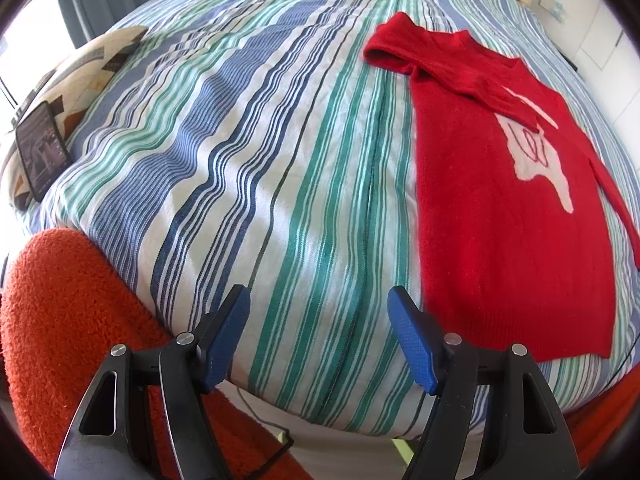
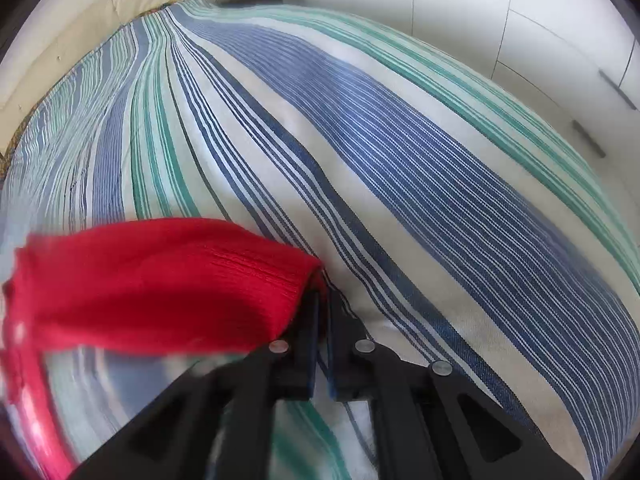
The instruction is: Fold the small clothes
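No readable text anywhere here

The tablet [image 1: 42, 150] screen's too blurry, and the red sweater [image 1: 516, 216] has only a picture.

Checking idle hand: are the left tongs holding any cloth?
No, the left tongs stand open over the striped bedcover, nothing between them.

From my left camera the sweater [image 1: 512, 216] lies flat on the bedspread [image 1: 280, 160], right of the left gripper [image 1: 318, 312]. A tablet [image 1: 42, 148] leans on a pillow [image 1: 86, 68] far left. My right gripper [image 2: 323, 280] pinches a sleeve [image 2: 160, 280] above the bedspread.
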`<act>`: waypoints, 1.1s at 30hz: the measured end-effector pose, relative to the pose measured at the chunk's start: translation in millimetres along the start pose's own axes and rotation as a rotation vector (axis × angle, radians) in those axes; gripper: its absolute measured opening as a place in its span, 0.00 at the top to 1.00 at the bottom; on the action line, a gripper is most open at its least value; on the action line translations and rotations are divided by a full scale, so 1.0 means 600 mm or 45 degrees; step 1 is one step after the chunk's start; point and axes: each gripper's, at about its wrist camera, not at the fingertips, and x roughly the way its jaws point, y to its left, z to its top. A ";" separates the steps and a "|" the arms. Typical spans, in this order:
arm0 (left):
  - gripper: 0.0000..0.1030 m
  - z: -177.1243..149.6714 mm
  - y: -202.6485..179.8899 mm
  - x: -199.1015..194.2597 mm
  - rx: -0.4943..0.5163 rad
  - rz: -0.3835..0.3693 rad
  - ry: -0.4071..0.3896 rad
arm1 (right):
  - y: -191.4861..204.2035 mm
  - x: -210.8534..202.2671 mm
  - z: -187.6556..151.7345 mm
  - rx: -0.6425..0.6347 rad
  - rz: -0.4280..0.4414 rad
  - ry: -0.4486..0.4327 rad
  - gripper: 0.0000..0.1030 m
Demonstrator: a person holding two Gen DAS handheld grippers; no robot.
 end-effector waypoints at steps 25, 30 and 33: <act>0.21 0.000 0.024 0.000 -0.072 -0.046 0.012 | 0.113 -0.031 -0.011 -0.386 0.021 0.040 0.44; 0.16 0.005 0.020 0.016 -0.074 -0.050 0.057 | -0.005 -0.044 -0.036 -0.169 -0.021 0.004 0.41; 0.16 0.014 0.009 0.019 -0.025 -0.039 0.063 | -0.062 -0.070 -0.050 -0.110 -0.054 -0.024 0.41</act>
